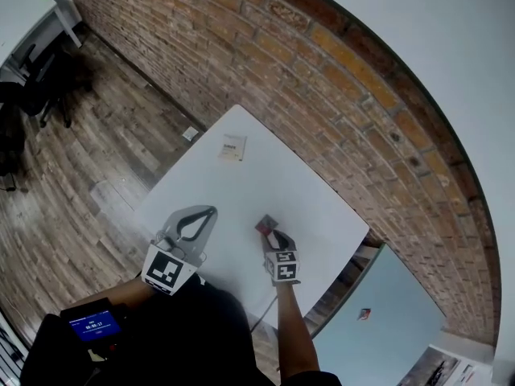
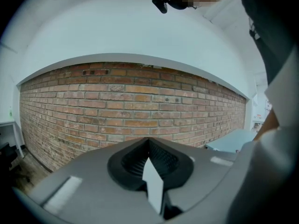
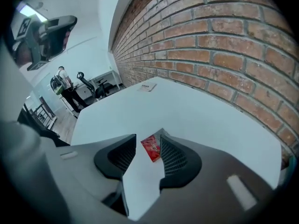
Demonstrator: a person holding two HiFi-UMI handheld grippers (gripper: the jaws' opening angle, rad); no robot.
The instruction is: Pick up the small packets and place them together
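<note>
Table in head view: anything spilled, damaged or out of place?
Nothing spilled or damaged. Only the white packet lies alone near the far corner of the table, apart from the red packet by the right gripper.

The left gripper (image 1: 211, 211) and right gripper (image 1: 272, 233), grey, bear black-and-white marker cubes (image 1: 169, 270).

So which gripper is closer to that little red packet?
Right. The right gripper has the red packet at its jaw tips; the left gripper is well off to the side.

Bright, even light; fisheye-warped edges.
</note>
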